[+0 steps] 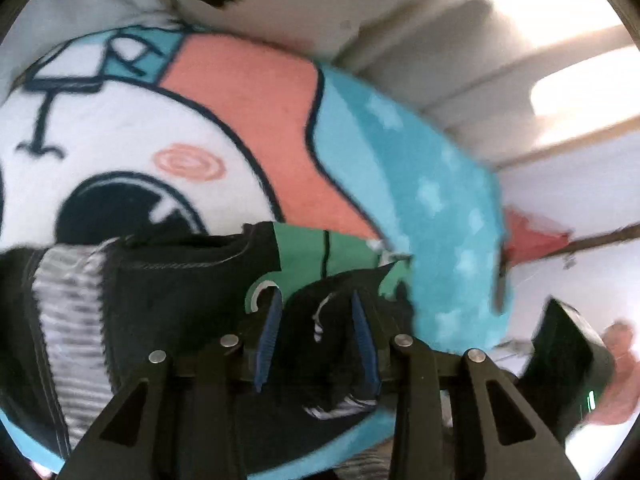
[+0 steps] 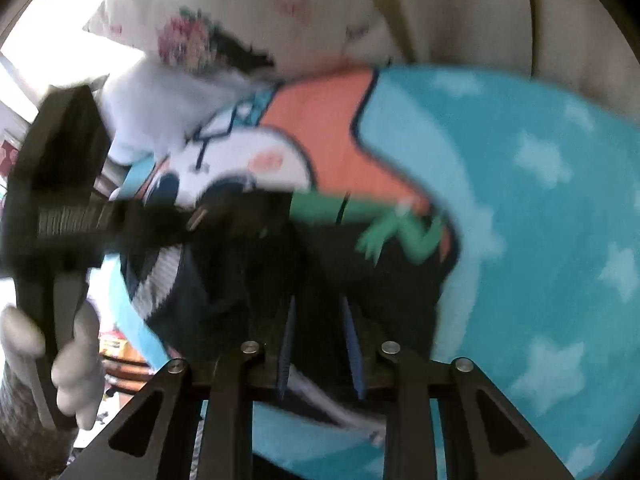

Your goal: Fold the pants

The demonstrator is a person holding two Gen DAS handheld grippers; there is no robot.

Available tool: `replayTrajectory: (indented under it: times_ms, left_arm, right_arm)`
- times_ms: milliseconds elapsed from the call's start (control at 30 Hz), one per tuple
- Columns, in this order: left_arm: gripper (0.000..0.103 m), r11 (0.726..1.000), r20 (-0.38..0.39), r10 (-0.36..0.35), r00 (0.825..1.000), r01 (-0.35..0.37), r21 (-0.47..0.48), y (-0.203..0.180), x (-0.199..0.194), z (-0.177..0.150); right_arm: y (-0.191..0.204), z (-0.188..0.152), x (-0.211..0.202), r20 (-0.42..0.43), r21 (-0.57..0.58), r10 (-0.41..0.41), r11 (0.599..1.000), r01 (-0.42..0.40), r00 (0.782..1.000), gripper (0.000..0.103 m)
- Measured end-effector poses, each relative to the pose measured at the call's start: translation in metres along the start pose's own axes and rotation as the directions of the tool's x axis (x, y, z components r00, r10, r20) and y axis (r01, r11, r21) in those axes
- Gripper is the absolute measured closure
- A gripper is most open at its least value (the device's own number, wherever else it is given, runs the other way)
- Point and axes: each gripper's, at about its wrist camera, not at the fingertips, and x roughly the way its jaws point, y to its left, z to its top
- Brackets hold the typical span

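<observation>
Black pants [image 1: 172, 292] with a grey-and-white striped side panel [image 1: 68, 320] lie bunched on a cartoon-print blanket [image 1: 440, 200]. My left gripper [image 1: 316, 312] points down at them. A hump of black cloth with a white drawstring sits between its blue pads, which stand apart and do not clearly press on it. In the right wrist view my right gripper [image 2: 318, 308] is closed on a fold of the black pants [image 2: 392, 280], and a striped strip trails below the pads. The left tool's body [image 2: 60, 184] and the hand [image 2: 76, 360] holding it show at left.
The blanket [image 2: 540, 240] is turquoise with pale stars, with salmon, white and green patches. Behind it are a flowered pillow [image 2: 240, 8] and beige upholstery [image 1: 440, 20]. The right tool [image 1: 568, 364] and its hand [image 1: 620, 380] are at lower right. A red object [image 1: 532, 240] lies past the blanket's edge.
</observation>
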Motion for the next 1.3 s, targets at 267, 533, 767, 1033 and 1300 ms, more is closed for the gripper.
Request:
replayTrajectory:
  times_ms: [267, 533, 767, 1033, 1300]
  left_arm:
    - [0.068, 0.912, 0.097, 0.34, 0.936, -0.353, 0.208, -0.024, 0.012, -0.005]
    - [0.069, 0.984, 0.162, 0.174, 0.971, -0.178, 0.007, 0.028, -0.05, -0.009]
    - [0.068, 0.989, 0.112, 0.113, 0.987, -0.123, 0.081, -0.002, -0.029, -0.044]
    - [0.102, 0.978, 0.041, 0.207, 0.978, -0.206, -0.018, 0.031, -0.016, -0.05]
    - [0.086, 0.973, 0.085, -0.155, 0.984, 0.167, -0.162, 0.061, -0.039, -0.05]
  right_arm:
    - [-0.004, -0.015, 0.011, -0.054, 0.003, 0.02, 1.0, -0.02, 0.998, 0.076]
    - [-0.011, -0.016, 0.016, -0.088, 0.015, 0.044, 0.999, -0.042, 0.995, 0.075]
    - [-0.037, -0.001, -0.023, 0.006, 0.13, 0.136, 0.982, -0.135, 0.991, 0.075]
    - [-0.021, 0.039, -0.016, 0.018, 0.091, 0.116, 0.989, -0.117, 0.993, 0.075]
    - [0.004, 0.026, -0.001, -0.015, -0.01, 0.108, 0.994, -0.108, 0.994, 0.07]
